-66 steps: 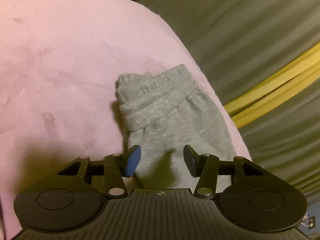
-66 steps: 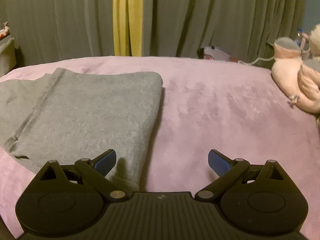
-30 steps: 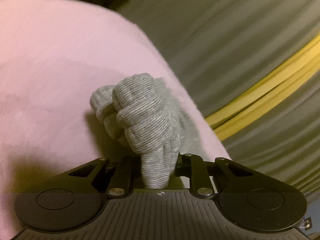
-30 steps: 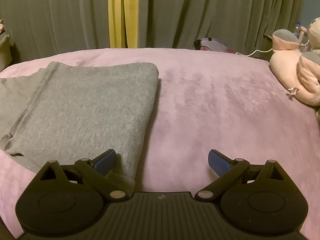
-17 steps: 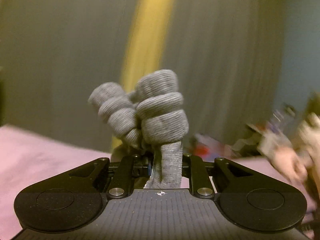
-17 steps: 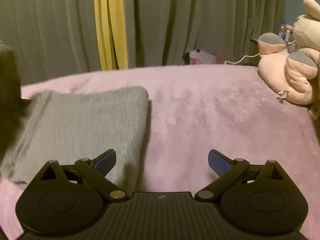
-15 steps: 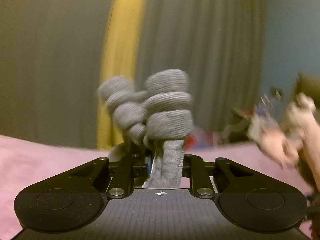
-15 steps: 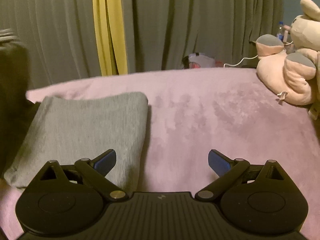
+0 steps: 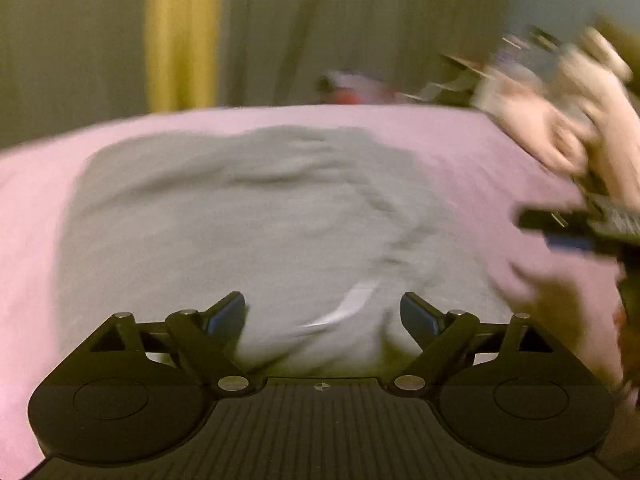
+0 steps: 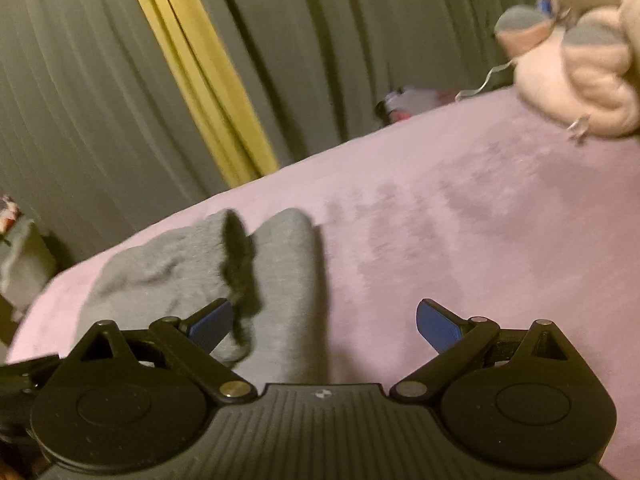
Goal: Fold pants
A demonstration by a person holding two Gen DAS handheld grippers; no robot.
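The grey pants (image 9: pixel 248 216) lie folded in a rough square on the pink bed cover (image 9: pixel 32 208); the picture is blurred by motion. My left gripper (image 9: pixel 322 316) hovers over their near edge, its jaws opening, wide apart with nothing pinched; a pale label (image 9: pixel 348 304) shows on the cloth between them. In the right wrist view the pants (image 10: pixel 280 280) lie at the left, the freshly laid flap resting on top with a dark fold line. My right gripper (image 10: pixel 324 322) stands open over the pants' right edge and the bed cover (image 10: pixel 480 248), holding nothing.
A pale pink plush toy (image 10: pixel 576 80) sits at the bed's far right. Grey curtains with a yellow stripe (image 10: pixel 208 92) hang behind the bed. The right gripper's black body (image 9: pixel 580 228) juts in at the right of the left wrist view.
My left gripper carried the bunched waistband across over the folded pants, then opened and let it go; the cloth now lies flat. The right gripper rolled and shifted a little.
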